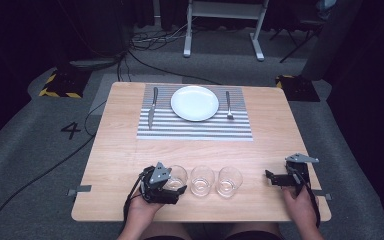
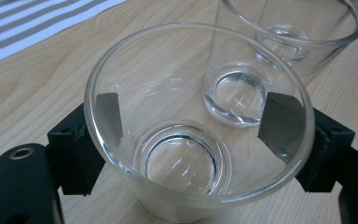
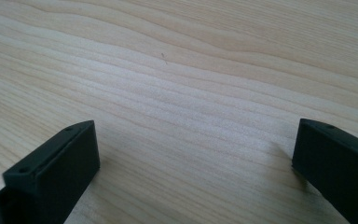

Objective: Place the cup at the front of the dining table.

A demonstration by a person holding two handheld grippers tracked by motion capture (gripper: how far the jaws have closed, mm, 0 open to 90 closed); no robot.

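Glass (image 2: 186, 154): fragile, slippery; taking by the wall, mid-height.
Left tongs (image 2: 193, 119): clamping glass.
Right tongs (image 3: 193, 163): gaping wide, resting empty.

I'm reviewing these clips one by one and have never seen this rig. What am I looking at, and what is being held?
A person holds a hand-worked claw in each hand at a wooden table. One picture is taken from above; the other two come from cameras riding on each claw. On the table lie a striped placemat with a plate, knife and fork, and three glasses in a row. The left claw is closed on the left glass, a pad on either side. The right claw is open over bare wood.
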